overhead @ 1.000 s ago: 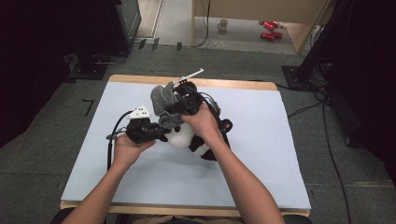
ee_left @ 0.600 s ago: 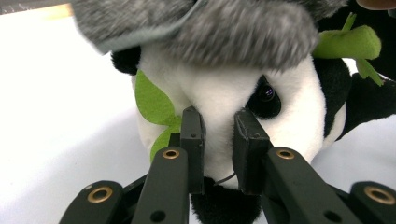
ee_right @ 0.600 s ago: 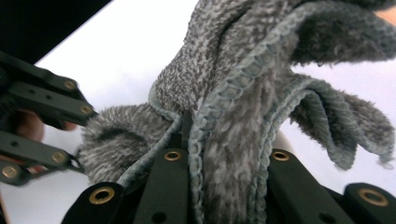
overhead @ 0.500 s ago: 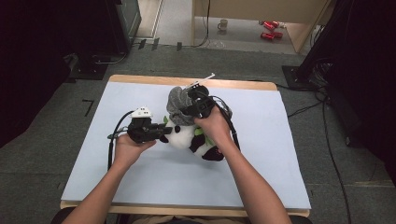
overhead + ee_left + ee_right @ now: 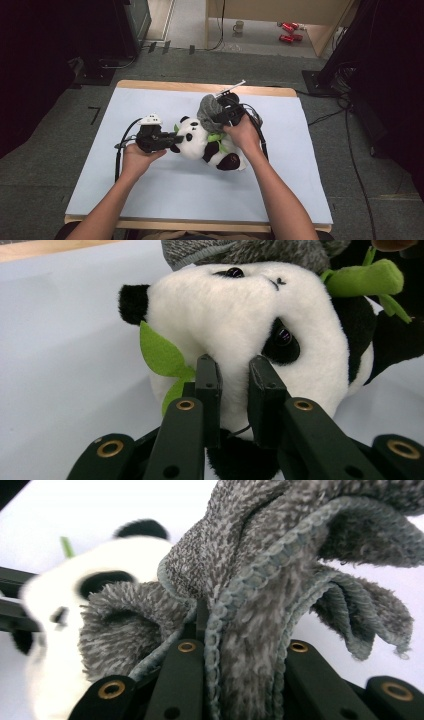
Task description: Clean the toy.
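Observation:
A black-and-white plush panda [image 5: 202, 145] with green felt leaves lies on its side in the middle of the table. My left gripper [image 5: 171, 145] comes in from the left and is shut on the white plush of the panda's head [image 5: 240, 315], pinched between its jaws [image 5: 234, 367]. My right gripper [image 5: 222, 116] is shut on a bunched grey towelling cloth [image 5: 209, 109] just behind the panda's head and shoulder. In the right gripper view the cloth [image 5: 280, 555] drapes over the jaws and hides their tips [image 5: 240, 630], with the blurred panda [image 5: 55, 630] beyond. The cloth's edge [image 5: 250, 250] rests on top of the head.
The table has a pale blue top [image 5: 150, 200] with a wooden far edge [image 5: 165, 86]. On the floor beyond stand a mug [image 5: 239, 25] and red objects [image 5: 285, 31]. Cables [image 5: 325, 117] run along the floor at the right, dark equipment [image 5: 125, 25] at the back left.
My right hand carried the grey cloth to the right and a little lower, off the panda's face, which now shows. The left hand and the panda's head stayed put.

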### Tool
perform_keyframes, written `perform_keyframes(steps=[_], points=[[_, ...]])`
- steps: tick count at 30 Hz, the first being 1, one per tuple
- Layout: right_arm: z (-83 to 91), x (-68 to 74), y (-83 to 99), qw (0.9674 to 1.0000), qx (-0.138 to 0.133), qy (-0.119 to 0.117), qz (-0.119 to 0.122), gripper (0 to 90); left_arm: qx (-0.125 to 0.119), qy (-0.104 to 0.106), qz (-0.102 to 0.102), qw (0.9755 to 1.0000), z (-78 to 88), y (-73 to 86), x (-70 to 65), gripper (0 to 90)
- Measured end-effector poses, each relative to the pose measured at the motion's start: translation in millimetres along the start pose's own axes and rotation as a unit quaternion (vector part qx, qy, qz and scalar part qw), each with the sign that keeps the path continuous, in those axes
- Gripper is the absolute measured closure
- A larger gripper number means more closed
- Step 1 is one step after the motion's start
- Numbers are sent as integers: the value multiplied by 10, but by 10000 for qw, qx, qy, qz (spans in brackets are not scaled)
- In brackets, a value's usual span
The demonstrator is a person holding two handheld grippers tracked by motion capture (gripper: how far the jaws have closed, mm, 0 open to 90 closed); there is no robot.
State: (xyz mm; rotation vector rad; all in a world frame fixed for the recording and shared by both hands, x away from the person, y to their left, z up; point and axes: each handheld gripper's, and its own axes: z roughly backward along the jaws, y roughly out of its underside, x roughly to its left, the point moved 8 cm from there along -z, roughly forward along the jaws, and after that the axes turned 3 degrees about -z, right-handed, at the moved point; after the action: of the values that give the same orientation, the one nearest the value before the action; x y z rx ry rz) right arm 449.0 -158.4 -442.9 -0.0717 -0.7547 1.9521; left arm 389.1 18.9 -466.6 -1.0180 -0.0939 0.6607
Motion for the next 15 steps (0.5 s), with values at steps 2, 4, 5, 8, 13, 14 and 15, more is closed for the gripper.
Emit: perform_keyframes(steps=[2, 4, 5, 8, 13, 14, 15], points=[[33, -57, -9, 10000, -2, 41, -58, 799, -85, 30, 12, 10000, 8, -23, -23, 782], [87, -89, -43, 9999, -22, 115, -57, 800, -85, 25, -32, 10000, 15, -27, -30, 783], [125, -87, -70, 9999, -61, 122, -79, 800, -80, 24, -38, 10000, 18, -26, -32, 784], [248, -38, -175, 9996, -251, 6, -125, 801, -93, 15, -45, 9999, 21, -28, -35, 784], [376, 179, -365, 9987, -454, -207, 34, 801, -118, 15, -75, 9999, 20, -36, -45, 787], [392, 236, -407, 9984, -498, -268, 69, 801, -119, 10, -79, 9999, 20, -36, -45, 787], [399, 298, -445, 9980, -526, -342, 88, 801, -122, 8, -81, 9999, 20, -38, -46, 788]])
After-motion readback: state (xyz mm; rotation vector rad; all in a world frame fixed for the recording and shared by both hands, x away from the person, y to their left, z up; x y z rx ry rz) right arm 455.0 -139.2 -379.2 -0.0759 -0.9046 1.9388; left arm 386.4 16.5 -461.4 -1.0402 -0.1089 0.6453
